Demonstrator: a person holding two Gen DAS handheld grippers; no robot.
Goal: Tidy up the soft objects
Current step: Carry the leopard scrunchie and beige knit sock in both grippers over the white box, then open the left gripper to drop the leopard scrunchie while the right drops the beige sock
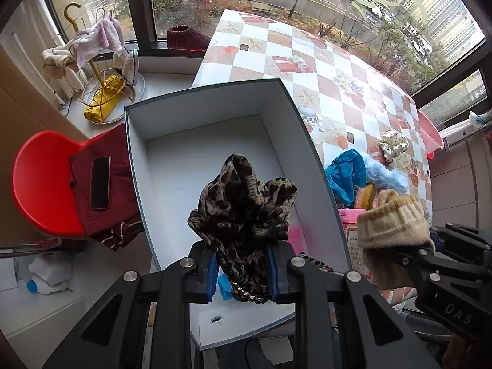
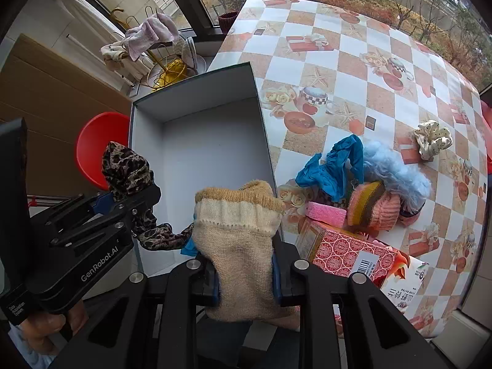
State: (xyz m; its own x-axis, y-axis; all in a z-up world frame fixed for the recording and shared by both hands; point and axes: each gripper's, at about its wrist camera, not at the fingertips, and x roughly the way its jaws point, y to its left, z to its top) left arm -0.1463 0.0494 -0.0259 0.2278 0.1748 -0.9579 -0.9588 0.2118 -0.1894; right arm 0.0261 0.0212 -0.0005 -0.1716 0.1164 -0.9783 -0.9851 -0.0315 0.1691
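Both tools loaded over the open box, drop pending.

Left to right: red chair (image 1: 46,181) off the desk edge; left tool (image 1: 243,272) clamped narrow on the leopard scarf (image 1: 246,203), bunched above the box (image 1: 200,141) interior, a tail trailing near the box's near wall. Right tool (image 2: 244,276) pinched on the beige knit sock (image 2: 243,246), held at the box's near right corner. Further right on the desk (image 2: 338,61): teal cloth (image 2: 332,169), blue fluff (image 2: 396,172), pink-striped knit (image 2: 375,206), polka scrunchie (image 2: 433,138), patterned carton (image 2: 350,252). Risks, judged: scarf tail could drape outside the near wall on release; sock sits close to the rim and might drop outside or snag it; tools are near each other and may bump.
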